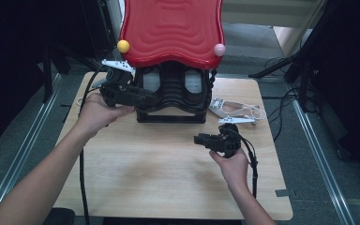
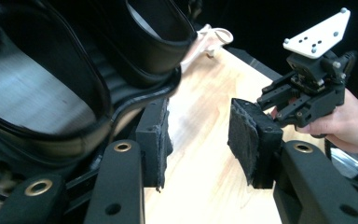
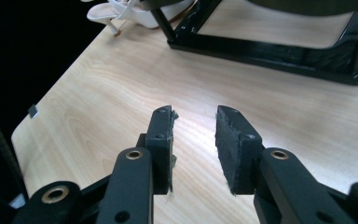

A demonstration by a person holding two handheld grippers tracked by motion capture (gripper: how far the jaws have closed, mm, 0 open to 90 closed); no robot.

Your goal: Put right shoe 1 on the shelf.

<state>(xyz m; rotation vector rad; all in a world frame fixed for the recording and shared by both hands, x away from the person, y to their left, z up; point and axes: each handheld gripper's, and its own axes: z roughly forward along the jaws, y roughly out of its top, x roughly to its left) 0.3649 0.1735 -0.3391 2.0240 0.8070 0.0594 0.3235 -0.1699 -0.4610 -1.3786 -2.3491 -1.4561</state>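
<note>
The left gripper [image 1: 145, 97] stands parted and empty, one pad [image 2: 154, 140] just beside the black ribbed plastic stand [image 1: 171, 96] under the red wavy seat [image 1: 171, 30]. The right gripper [image 1: 200, 139], parted and empty too, hovers over the wooden table [image 1: 159, 164], near the stand's base.

Red lid [image 1: 171, 30]: top cut off by upper frame edge in high view. Black machine [image 1: 171, 96] beneath it: upper part hidden under the lid. In left gripper view, machine's curved black parts [image 2: 65, 79] blurred, cut off at left and top. In right gripper view, black frame [image 3: 270, 49] and white sandal [image 3: 121, 11] cropped at the top edge.
</note>
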